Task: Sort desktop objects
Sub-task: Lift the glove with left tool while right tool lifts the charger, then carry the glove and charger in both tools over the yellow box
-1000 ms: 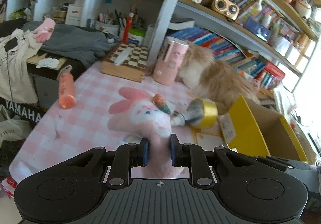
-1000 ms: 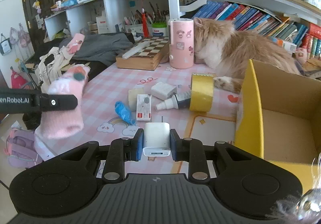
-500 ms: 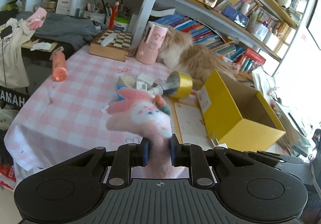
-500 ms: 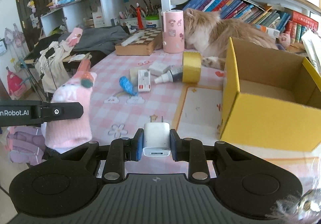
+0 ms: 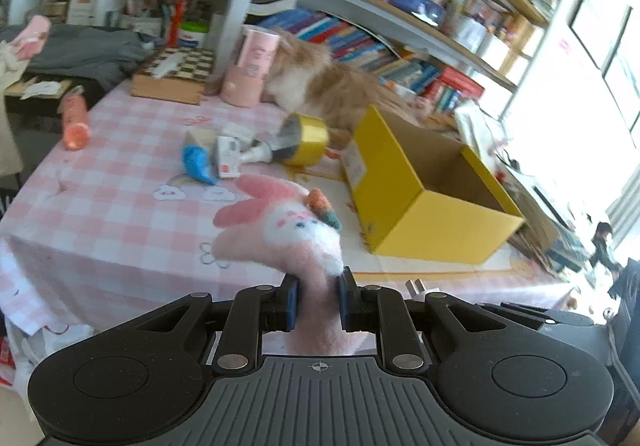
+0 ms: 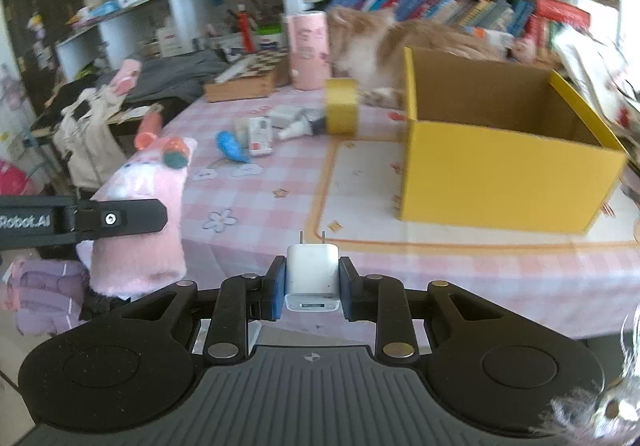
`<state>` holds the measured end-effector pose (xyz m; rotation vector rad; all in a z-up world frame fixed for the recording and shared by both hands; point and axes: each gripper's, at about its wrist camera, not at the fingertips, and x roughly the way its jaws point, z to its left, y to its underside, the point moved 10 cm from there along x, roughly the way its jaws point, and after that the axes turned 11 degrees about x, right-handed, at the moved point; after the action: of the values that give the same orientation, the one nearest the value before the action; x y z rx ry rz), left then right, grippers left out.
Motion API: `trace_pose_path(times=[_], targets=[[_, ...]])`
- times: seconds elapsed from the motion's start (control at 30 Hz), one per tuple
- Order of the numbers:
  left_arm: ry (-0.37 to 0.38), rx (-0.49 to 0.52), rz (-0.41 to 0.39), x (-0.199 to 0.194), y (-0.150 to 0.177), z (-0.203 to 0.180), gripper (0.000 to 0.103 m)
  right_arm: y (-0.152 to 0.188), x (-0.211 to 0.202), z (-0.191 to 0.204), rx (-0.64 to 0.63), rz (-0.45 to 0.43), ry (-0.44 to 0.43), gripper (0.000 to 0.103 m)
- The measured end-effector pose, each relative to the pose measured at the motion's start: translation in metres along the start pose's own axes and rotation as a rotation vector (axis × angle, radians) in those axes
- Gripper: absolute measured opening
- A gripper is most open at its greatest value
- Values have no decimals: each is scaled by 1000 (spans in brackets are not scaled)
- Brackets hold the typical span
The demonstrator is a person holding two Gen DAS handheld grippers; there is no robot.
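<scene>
The left gripper is clamped tight on the lower part of a pink plush rabbit, whose ears and small carrot stick up ahead of the blue pads, above the near edge of the table. The right gripper is closed just as firmly on a white plug-in charger, prongs pointing forward, also over the near table edge. Beyond the right gripper an open yellow cardboard box stands on the pink checked cloth, its inside brown. Further back on the cloth lie a roll of gold tape, a small white bottle, a white and red packet and a blue object. An orange tube lies near the table's left edge. A fluffy cat rests behind the tape, beside a pink cylinder
</scene>
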<state>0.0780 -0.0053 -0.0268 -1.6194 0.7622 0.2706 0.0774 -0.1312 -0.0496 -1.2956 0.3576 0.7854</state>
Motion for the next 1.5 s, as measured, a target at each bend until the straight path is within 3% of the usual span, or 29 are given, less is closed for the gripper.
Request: trace_pose_path(times=[0.63,1.5], targets=[[192,50,74,19,15,-51,18,27,-38,-45,99,4,153,24],[261,114,130,30,22,-77,18,36,-48,-78,221,2,224,24]])
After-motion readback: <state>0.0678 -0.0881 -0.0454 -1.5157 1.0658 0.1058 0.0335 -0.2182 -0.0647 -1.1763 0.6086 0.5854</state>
